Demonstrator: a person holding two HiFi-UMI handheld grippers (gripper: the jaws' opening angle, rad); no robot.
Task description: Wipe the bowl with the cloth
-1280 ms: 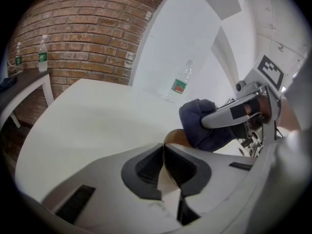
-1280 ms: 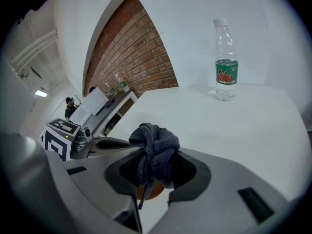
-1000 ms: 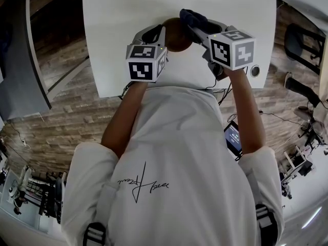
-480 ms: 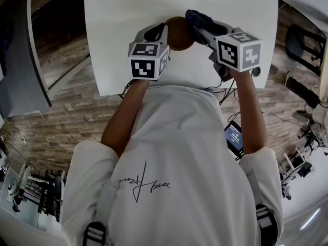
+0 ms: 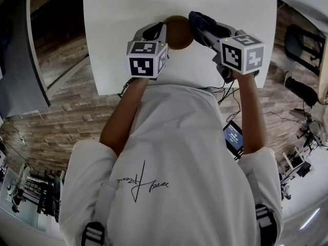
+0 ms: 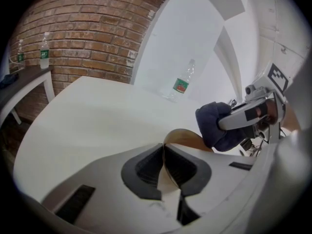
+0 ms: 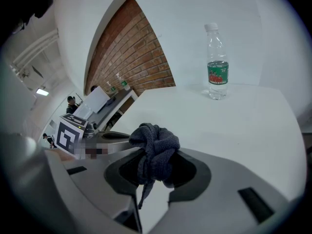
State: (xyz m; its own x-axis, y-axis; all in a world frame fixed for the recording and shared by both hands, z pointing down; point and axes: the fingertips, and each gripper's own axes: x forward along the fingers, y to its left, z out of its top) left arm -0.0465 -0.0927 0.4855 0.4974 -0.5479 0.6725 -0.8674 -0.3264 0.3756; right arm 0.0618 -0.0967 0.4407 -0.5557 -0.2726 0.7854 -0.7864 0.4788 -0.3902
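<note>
Bowl (image 5: pixel 178 31), where is it?
— Over the desk (image 5: pixel 118 14), near the middle of its near edge. The left gripper (image 5: pixel 161 32) pinches its rim between narrow jaws.
— Changed from a second ago?
— Bowl and both grippers have edged farther from the near edge. The right gripper (image 5: pixel 199 28), clamped on the bunched dark cloth (image 5: pixel 201 20), has shifted right, so the cloth sits at the bowl's right side.
— Room to move?
— Bare desk toward the far edge and the left edge. Only a water bottle (image 7: pixel 217 69) stands upright there, well apart.
</note>
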